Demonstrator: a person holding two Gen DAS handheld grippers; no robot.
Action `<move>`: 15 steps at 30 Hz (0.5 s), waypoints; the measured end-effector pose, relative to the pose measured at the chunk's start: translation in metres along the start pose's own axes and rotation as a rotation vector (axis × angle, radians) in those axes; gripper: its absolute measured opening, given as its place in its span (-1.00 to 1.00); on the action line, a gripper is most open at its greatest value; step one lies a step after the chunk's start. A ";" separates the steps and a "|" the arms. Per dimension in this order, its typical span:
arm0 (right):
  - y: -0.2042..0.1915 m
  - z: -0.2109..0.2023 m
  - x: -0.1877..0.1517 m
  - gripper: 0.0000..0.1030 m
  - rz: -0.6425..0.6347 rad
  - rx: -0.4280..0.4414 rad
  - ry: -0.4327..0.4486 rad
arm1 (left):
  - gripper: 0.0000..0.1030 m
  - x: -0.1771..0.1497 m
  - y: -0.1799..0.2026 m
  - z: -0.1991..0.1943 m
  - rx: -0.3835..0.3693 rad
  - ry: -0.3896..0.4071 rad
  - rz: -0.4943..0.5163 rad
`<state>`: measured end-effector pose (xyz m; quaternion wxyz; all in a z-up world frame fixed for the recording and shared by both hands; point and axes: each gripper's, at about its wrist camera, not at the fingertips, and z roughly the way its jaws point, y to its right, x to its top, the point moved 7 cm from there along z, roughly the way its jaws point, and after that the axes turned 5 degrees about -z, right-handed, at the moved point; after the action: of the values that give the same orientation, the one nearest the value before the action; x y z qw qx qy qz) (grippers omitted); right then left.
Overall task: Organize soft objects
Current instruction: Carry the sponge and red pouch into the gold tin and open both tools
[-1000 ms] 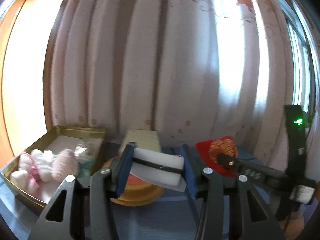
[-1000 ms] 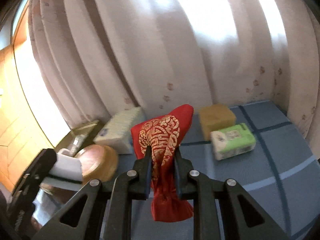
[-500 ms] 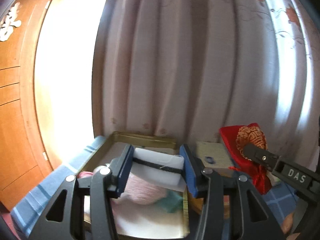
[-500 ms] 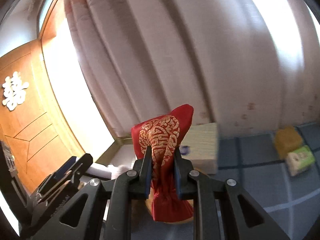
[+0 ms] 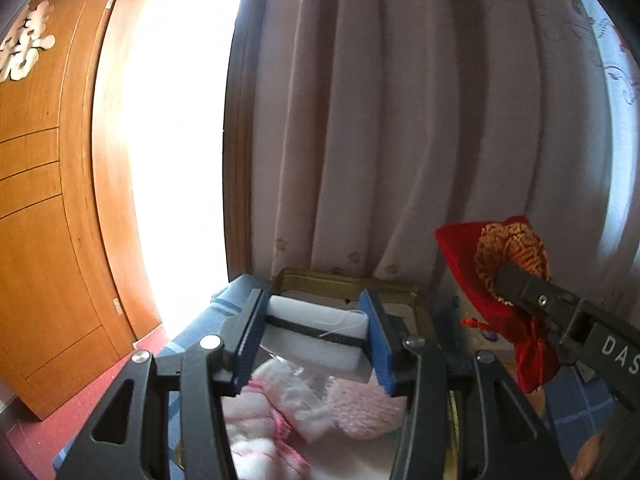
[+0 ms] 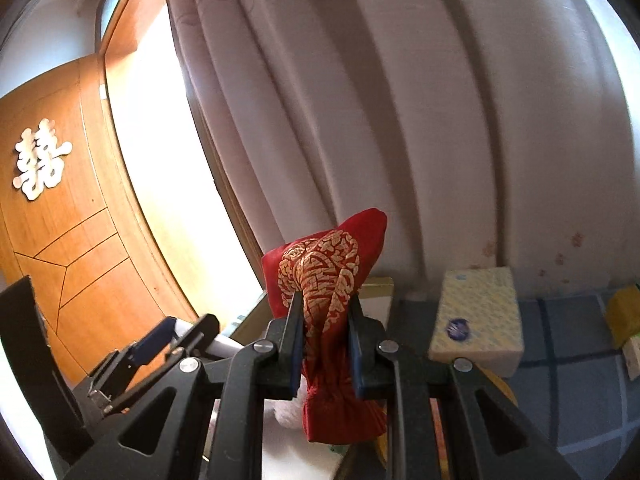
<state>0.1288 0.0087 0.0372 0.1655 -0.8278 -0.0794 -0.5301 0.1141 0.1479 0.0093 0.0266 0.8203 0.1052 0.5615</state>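
My left gripper (image 5: pixel 316 332) is shut on a white sponge block with a dark stripe (image 5: pixel 316 330), held above the gold tin tray (image 5: pixel 344 282). Pink and white soft pieces (image 5: pixel 288 404) lie in the tray below it. My right gripper (image 6: pixel 324 320) is shut on a red drawstring pouch with gold print (image 6: pixel 324 280), held up over the tray's right side. The pouch (image 5: pixel 500 264) and right gripper also show at the right of the left wrist view. The left gripper (image 6: pixel 160 344) shows at the lower left of the right wrist view.
A pale yellow tissue pack (image 6: pixel 478 316) lies on the blue checked cloth (image 6: pixel 568 400) to the right of the tray. A yellow sponge (image 6: pixel 624 314) sits at the far right. A curtain (image 6: pixel 400 120) hangs behind; a wooden door (image 5: pixel 36 200) stands at left.
Both grippers swung left with their loads and now hang over the gold tray. The orange round box and green pack have left the views.
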 end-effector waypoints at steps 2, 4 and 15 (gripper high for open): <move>-0.008 0.009 0.003 -0.61 -0.008 0.007 -0.008 | -0.08 0.004 -0.005 0.007 0.004 -0.010 -0.008; -0.015 0.018 0.005 -0.61 -0.014 0.009 -0.019 | -0.08 0.009 -0.008 0.013 0.005 -0.018 -0.011; -0.023 0.067 0.014 -0.60 0.032 0.018 -0.100 | -0.08 0.010 -0.017 0.066 0.033 -0.158 -0.022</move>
<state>0.1849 0.0532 0.0286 0.1769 -0.8530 -0.0792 -0.4846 0.1768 0.1711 -0.0086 0.0275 0.8611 0.1213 0.4930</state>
